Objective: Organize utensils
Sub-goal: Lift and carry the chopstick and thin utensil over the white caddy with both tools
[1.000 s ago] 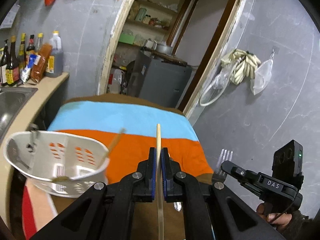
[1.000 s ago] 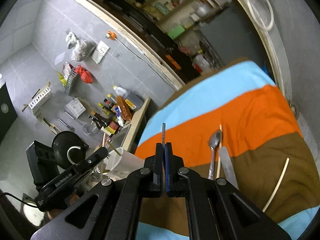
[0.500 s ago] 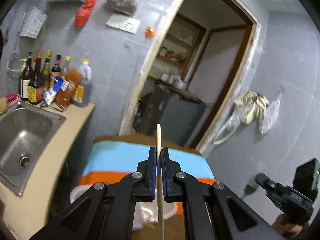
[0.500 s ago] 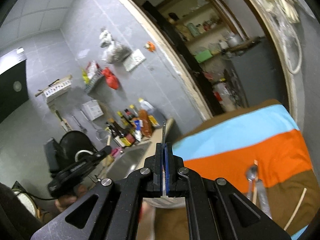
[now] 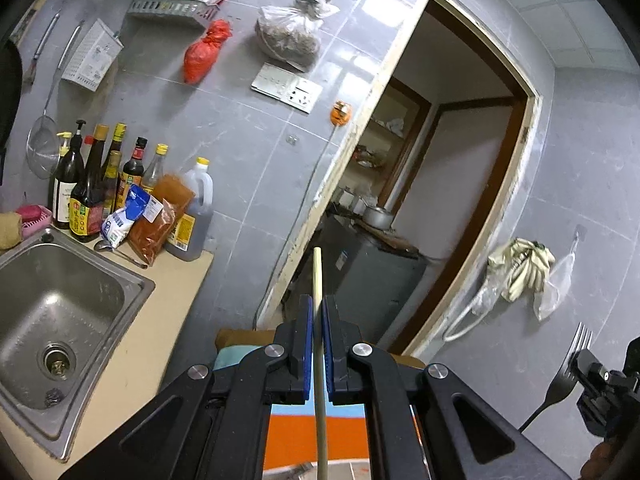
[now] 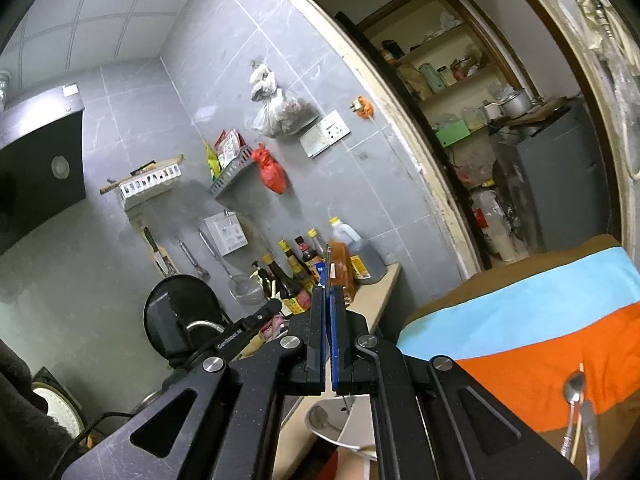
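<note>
My left gripper point(image 5: 316, 312) is shut on a pale wooden chopstick point(image 5: 317, 276), held upright and high above the striped cloth point(image 5: 316, 436). My right gripper point(image 6: 329, 300) is shut on a metal fork point(image 6: 328, 264), seen edge-on; its tines show in the left wrist view point(image 5: 568, 364) at the far right. Below the right gripper a white basket point(image 6: 344, 420) holds a spoon. On the orange stripe of the cloth point(image 6: 520, 360) lie a spoon point(image 6: 573, 396), a chopstick and a knife point(image 6: 591, 440).
A steel sink point(image 5: 52, 312) sits in the beige counter point(image 5: 160, 320) at left, with sauce bottles point(image 5: 96, 188) behind it. A doorway point(image 5: 420, 200) opens into a pantry. Bags and racks hang on the grey tiled wall point(image 5: 240, 128).
Both grippers have tilted upward and risen. The table and basket have dropped low in both views; the wall, sink and doorway now fill them. Each grip is unchanged.
</note>
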`<act>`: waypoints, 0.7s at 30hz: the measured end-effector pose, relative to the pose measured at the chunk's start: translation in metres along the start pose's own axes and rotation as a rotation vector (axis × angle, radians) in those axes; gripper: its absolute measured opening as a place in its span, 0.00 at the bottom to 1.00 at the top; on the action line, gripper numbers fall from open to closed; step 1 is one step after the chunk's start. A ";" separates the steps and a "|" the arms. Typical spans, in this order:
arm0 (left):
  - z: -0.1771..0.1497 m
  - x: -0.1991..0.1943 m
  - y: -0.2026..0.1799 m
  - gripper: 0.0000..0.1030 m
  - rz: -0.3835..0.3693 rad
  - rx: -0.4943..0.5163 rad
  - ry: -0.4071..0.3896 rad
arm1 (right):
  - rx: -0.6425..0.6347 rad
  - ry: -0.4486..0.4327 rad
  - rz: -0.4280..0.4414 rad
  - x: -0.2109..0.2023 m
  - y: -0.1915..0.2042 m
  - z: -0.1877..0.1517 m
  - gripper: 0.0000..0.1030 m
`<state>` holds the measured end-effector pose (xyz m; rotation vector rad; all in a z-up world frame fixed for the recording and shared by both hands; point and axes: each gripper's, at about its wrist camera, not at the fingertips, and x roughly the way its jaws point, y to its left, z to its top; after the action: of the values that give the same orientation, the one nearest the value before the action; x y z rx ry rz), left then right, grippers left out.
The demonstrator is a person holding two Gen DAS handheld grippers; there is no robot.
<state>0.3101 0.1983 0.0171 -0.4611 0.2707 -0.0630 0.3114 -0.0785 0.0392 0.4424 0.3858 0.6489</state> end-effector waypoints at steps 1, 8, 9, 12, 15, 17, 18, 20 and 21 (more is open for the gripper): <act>0.000 0.005 0.003 0.05 0.005 0.001 -0.005 | -0.002 0.011 -0.001 0.009 0.001 -0.003 0.02; -0.014 0.026 0.020 0.05 0.040 -0.025 0.003 | 0.014 0.062 -0.029 0.044 -0.013 -0.028 0.02; -0.018 0.029 0.022 0.05 0.046 -0.028 0.008 | 0.017 0.068 -0.035 0.047 -0.016 -0.032 0.02; -0.028 0.034 0.022 0.05 0.056 -0.024 0.026 | 0.020 0.088 -0.056 0.056 -0.024 -0.040 0.02; -0.035 0.037 0.018 0.05 0.061 0.008 0.044 | 0.040 0.101 -0.067 0.064 -0.032 -0.046 0.02; -0.039 0.039 0.016 0.05 0.060 0.026 0.053 | 0.059 0.109 -0.072 0.068 -0.037 -0.051 0.02; -0.042 0.039 0.014 0.05 0.062 0.041 0.057 | 0.069 0.113 -0.075 0.070 -0.041 -0.054 0.02; -0.045 0.039 0.013 0.05 0.065 0.054 0.056 | 0.082 0.120 -0.081 0.073 -0.046 -0.059 0.02; -0.046 0.039 0.013 0.05 0.067 0.056 0.055 | 0.085 0.123 -0.083 0.074 -0.047 -0.060 0.02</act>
<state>0.3348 0.1856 -0.0379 -0.3946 0.3369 -0.0181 0.3601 -0.0476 -0.0504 0.4665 0.5470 0.5823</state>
